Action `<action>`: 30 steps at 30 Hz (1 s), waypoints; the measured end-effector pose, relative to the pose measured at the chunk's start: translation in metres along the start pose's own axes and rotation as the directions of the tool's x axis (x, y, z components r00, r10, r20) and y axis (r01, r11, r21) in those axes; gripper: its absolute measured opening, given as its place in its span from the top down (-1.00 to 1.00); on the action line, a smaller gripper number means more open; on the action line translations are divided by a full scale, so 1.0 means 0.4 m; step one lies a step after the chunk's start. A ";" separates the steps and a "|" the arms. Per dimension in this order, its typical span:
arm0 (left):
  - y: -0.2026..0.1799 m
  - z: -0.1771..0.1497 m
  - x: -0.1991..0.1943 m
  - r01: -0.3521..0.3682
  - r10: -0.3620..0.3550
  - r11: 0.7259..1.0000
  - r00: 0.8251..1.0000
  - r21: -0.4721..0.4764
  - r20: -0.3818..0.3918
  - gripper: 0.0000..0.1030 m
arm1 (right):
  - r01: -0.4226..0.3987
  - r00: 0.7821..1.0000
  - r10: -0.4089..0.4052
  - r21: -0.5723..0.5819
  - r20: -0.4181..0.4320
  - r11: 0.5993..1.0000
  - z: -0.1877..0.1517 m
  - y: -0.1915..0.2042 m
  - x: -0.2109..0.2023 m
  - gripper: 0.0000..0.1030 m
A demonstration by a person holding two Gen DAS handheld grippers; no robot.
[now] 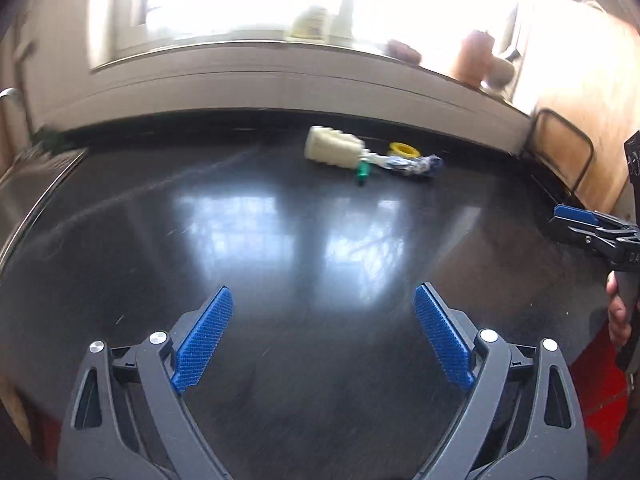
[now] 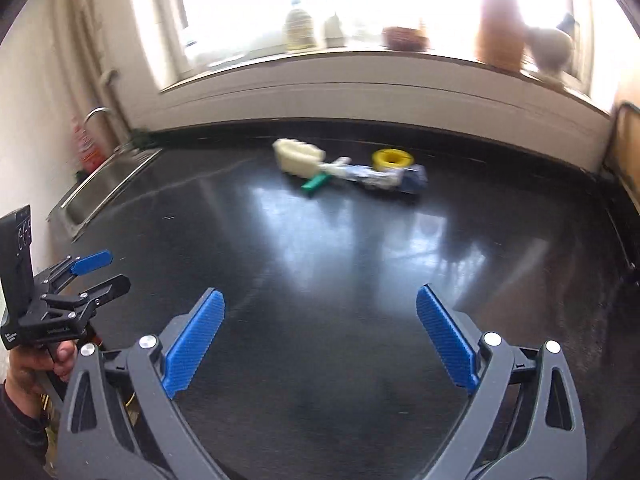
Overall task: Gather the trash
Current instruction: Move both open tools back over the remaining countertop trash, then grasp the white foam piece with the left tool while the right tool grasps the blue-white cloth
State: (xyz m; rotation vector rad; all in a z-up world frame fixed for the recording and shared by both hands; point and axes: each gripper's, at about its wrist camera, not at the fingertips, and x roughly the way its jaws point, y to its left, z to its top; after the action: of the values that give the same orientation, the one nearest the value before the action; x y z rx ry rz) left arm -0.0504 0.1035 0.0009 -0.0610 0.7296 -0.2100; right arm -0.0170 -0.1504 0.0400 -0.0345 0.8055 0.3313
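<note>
A glossy black countertop (image 2: 360, 280) mirrors the bright window (image 2: 320, 0) above a cluttered sill (image 2: 360, 64); a steel sink (image 2: 100, 188) sits at its left end. The trash (image 2: 344, 168), a cream foam piece, wrapper and yellow ring, lies near the back wall. The left gripper (image 1: 322, 336) and right gripper (image 2: 320, 336) hover with fingers spread, nothing between them.

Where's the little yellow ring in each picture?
Left wrist view: the yellow ring lies far back on the black counter, right of middle, just past the blue wrapper.
Right wrist view: the ring lies right of middle.
Shared landmark: the cream bottle left of it.
</note>
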 end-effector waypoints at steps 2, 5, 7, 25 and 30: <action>-0.034 0.040 0.047 0.025 -0.024 0.998 1.000 0.053 -0.014 -0.74 | 0.015 1.000 -0.015 0.003 -0.003 1.000 -0.007 -0.046 0.007 -0.82; -0.046 0.105 0.140 0.039 -0.034 0.994 0.998 0.101 -0.050 -0.74 | 0.013 1.000 -0.012 0.008 -0.010 1.000 0.006 -0.080 0.035 -0.82; -0.034 0.138 0.184 0.043 -0.035 0.993 0.997 0.106 -0.069 -0.74 | -0.009 1.000 0.010 0.010 -0.029 1.000 0.023 -0.099 0.062 -0.82; 0.094 0.415 0.630 0.254 -0.164 0.915 0.944 0.312 -0.287 -0.76 | -0.152 0.962 0.097 -0.204 -0.255 0.967 0.254 -0.194 0.520 -0.82; 0.071 0.435 0.681 0.341 -0.231 0.847 0.927 0.408 -0.296 -0.76 | -0.187 0.959 0.103 -0.316 -0.264 0.930 0.276 -0.170 0.567 -0.82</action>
State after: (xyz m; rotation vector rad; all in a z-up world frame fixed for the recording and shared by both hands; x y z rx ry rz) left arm 0.2682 0.0707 -0.0517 0.3092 0.8920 -0.6849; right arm 0.2273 -0.1346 -0.0511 -0.3452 0.9892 0.6145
